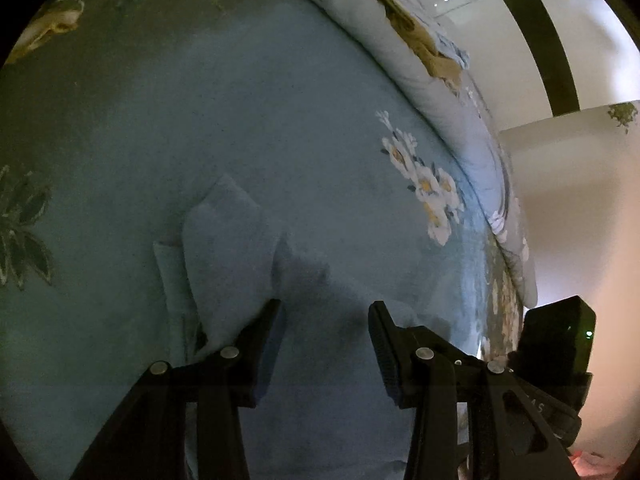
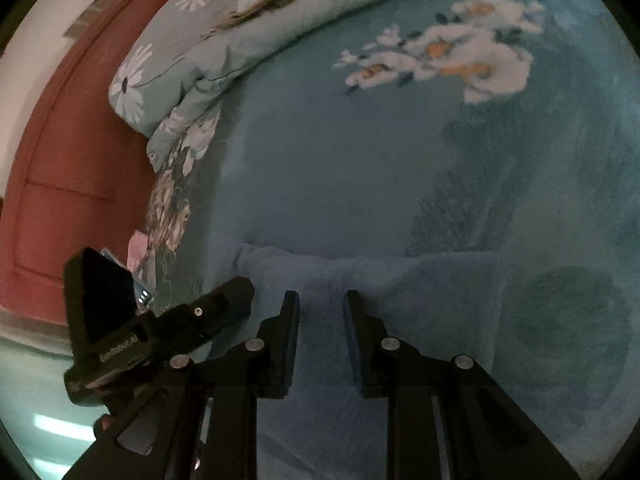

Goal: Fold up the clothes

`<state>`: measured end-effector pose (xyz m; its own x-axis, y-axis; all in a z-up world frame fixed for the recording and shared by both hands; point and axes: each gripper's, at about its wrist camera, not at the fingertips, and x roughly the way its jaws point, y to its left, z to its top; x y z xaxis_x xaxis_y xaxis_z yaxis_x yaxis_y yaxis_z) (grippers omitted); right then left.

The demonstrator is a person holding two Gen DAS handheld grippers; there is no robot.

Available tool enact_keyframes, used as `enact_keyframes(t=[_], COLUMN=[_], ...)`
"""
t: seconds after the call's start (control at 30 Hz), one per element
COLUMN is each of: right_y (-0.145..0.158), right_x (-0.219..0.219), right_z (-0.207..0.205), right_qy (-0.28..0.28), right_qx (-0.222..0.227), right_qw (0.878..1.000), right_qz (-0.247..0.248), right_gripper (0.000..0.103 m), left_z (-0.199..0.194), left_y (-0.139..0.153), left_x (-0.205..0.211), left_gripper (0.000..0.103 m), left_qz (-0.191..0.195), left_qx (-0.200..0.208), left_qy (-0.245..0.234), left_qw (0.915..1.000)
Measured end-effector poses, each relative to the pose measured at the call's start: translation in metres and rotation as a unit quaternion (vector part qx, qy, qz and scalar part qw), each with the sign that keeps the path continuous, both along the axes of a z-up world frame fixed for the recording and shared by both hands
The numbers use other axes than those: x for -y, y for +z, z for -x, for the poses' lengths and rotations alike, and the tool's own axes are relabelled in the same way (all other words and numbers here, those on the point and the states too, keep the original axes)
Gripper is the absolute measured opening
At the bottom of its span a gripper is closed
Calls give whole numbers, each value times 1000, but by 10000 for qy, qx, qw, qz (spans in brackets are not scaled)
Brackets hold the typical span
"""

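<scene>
A light blue garment (image 1: 228, 248) lies partly folded on a blue floral bedsheet (image 1: 200, 120). In the left wrist view my left gripper (image 1: 326, 308) is open just above it, the left finger touching the folded flap's lower edge. In the right wrist view the same garment (image 2: 400, 280) lies flat under my right gripper (image 2: 320, 300), which is open with its fingertips over the cloth's near part. The other gripper's body (image 2: 132, 328) shows at lower left of that view, and at the right edge of the left wrist view (image 1: 560, 340).
A rolled floral quilt (image 1: 420, 60) runs along the far side of the bed, also in the right wrist view (image 2: 192, 64). A red-brown door (image 2: 72, 160) stands beyond the bed's edge. A white wall with a dark strip (image 1: 532, 32) lies behind the quilt.
</scene>
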<state>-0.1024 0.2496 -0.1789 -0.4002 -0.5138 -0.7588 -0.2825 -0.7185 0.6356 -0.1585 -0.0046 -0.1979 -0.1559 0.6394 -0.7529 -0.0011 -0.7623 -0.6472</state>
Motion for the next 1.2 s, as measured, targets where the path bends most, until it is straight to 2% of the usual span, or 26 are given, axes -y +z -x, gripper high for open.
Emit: enact_keyframes(t=[0.17,0.27,0.33,0.37,0.5,0.57,0.6,0.73,0.8,0.93,1.1,1.2], right_y=[11,23,25,23,-1,-11,-15,-22,-25,-36,-42,-40], right_x=[-6,-19,-34,-40,-63,-65,-65,-64,-61,-43,-31,-30], right_z=[-7,-26,-46,-53,-86,-95,-97,-95,-90,-80,-79,-80], right_qy=[-103,-265,-496,-589,-1015,-1128,-1160,-1347,-1288,-1051,-1146,-1192], right_qx=[-63,-210,-220,-194,183,305,309,209,184,219,165,143], right_qw=[9998,9994,9985,9980,9942,9922,9914,9873,9870,9870,9815,9804], right_qz=[131,106,118,120,308,426,526,821,939,1199,1523,1564], right_gripper=[23,28,42,44,46,46,46,47,47,47,47,48], left_z=[-17,-33,-45,-51,-63,-65,-65,-63,-64,-65,-65,-67], left_y=[21,27,23,17,-7,-14,-15,-18,-21,-29,-36,-35], left_x=[23,46,63,70,83,85,85,85,82,76,72,69], left_gripper=[47,50,51,52,54,54,58,64,65,65,65,63], left_qz=[-290,-208,-134,-131,-157,-272,-367,-544,-755,-988,-1373,-1375], left_qx=[-140,-222,-163,-73,348,442,459,515,590,703,892,864], left_qy=[200,458,658,751,904,909,902,847,840,792,814,835], left_qw=[9993,9985,9976,9971,9952,9945,9942,9936,9918,9895,9831,9832])
